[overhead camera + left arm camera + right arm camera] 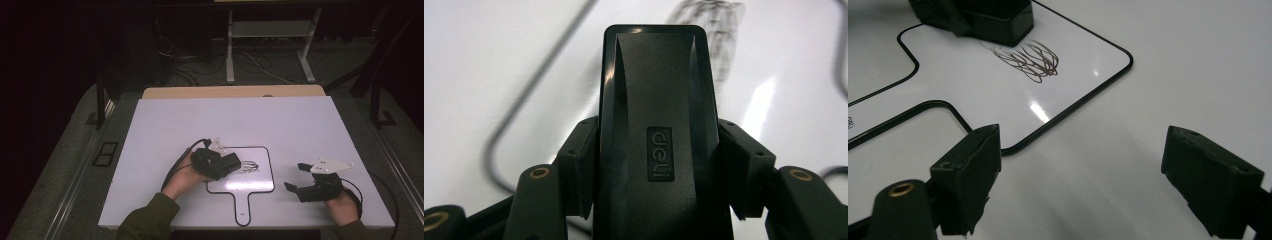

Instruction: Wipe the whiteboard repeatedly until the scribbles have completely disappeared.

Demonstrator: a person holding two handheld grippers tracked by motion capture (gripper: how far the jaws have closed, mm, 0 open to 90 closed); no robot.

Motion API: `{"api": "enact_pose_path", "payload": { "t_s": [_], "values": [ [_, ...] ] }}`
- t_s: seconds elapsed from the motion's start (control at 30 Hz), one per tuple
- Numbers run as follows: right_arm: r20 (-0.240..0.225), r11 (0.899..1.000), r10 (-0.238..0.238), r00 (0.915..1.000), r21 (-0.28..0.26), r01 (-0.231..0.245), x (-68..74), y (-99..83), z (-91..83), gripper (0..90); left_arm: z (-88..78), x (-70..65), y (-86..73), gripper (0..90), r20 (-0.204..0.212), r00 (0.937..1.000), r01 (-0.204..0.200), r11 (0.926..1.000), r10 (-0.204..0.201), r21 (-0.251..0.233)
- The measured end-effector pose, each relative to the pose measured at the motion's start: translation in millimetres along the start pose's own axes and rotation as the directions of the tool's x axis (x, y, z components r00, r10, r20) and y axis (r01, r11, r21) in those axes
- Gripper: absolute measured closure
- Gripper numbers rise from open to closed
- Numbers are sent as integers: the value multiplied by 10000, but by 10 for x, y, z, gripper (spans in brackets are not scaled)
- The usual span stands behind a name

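A black, moulded-plastic whiteboard eraser (656, 135), a rounded oblong block with a matt, finely grained top and a small raised oval logo plate, sits clamped between the jaws of the left gripper (220, 164). In the left gripper view the two black pads (579, 160) press flat against the eraser's long sides, and the block juts forward well past the fingertips. Its glossy bevelled edges catch the light.

Beneath it lies a small paddle-shaped whiteboard (260, 182), a glossy white sheet with a thin black rim, rounded corners and a short handle tab that points toward the person. It rests flat on the large, smooth white tabletop (300, 125). On the board, just ahead of the eraser's front end, is a tangle of dark looping marker scribbles (249, 166); in the right gripper view the thin brown-black strokes (1029, 60) overlap like a loose coil, and the eraser's leading edge lies right beside them. Whether the eraser's underside touches the board I cannot tell.

The right gripper (295, 177) lies well apart from the eraser, off the board's far side, low over the bare tabletop in the person's right hand (344, 207). Its jaws stand wide apart with nothing between them: in its own view the two blocky, matt black pads (968, 175) frame plain white table, with the board's rounded corner just ahead and to one side. A pale grey three-cornered plate (331, 166) sits on top of it.
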State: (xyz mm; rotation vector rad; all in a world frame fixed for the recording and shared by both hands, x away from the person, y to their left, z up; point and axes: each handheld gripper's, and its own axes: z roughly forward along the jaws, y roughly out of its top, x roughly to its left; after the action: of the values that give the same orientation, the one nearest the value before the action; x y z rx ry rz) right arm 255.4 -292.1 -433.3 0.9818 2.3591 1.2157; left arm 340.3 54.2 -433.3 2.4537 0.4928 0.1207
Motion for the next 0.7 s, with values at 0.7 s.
{"api": "enact_pose_path", "payload": {
  "t_s": [0.7],
  "values": [
    [0,10000,-34,10000,-13,34,-2,1,-1,150,-8,17,1,394,109,9999,-74,9999,72,125]
  ]
}}
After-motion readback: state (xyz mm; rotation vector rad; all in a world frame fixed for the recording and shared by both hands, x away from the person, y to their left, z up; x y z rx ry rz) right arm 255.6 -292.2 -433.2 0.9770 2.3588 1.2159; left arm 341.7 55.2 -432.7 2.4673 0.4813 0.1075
